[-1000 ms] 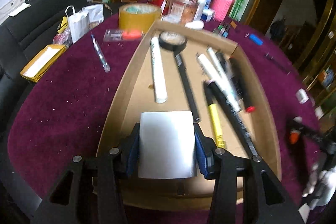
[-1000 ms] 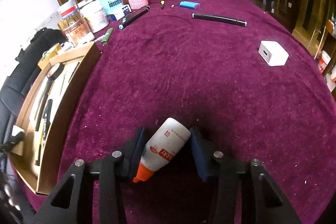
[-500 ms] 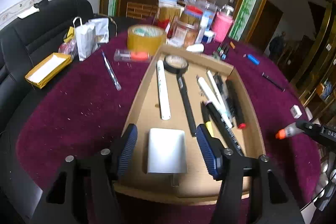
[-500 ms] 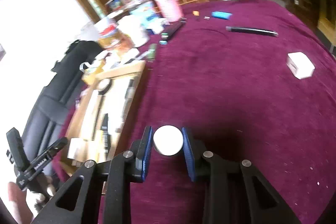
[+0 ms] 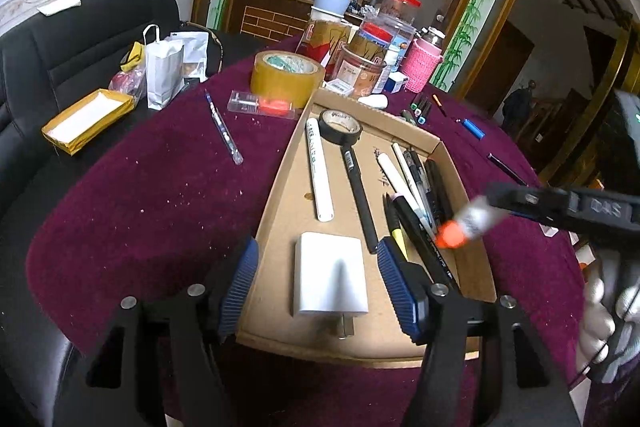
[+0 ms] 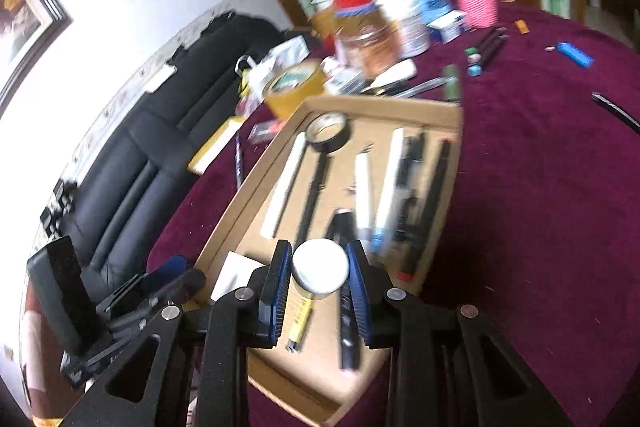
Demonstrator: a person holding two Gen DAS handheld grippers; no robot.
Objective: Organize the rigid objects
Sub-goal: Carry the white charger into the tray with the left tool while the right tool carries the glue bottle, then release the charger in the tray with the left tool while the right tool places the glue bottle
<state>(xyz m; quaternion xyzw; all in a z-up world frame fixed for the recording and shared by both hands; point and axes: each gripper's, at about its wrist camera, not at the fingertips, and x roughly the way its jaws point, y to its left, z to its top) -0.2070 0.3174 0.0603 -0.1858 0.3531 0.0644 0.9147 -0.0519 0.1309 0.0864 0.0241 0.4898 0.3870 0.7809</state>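
Blue-padded left gripper (image 5: 318, 285): your jaws now stand apart, clear of the white rectangular charger block (image 5: 330, 273) lying in the shallow cardboard tray (image 5: 448, 151).
Right gripper (image 6: 319, 269): clamped on one white orange-capped glue bottle (image 5: 466, 223), now carried over the tray.
Count: one black tape roll (image 5: 341, 126).

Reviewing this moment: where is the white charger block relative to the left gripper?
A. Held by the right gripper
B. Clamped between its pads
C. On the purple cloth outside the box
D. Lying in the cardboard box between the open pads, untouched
D. The white charger block lies flat on the floor of the cardboard box, with clear gaps to both pads of the left gripper, whose jaws have just been opening.
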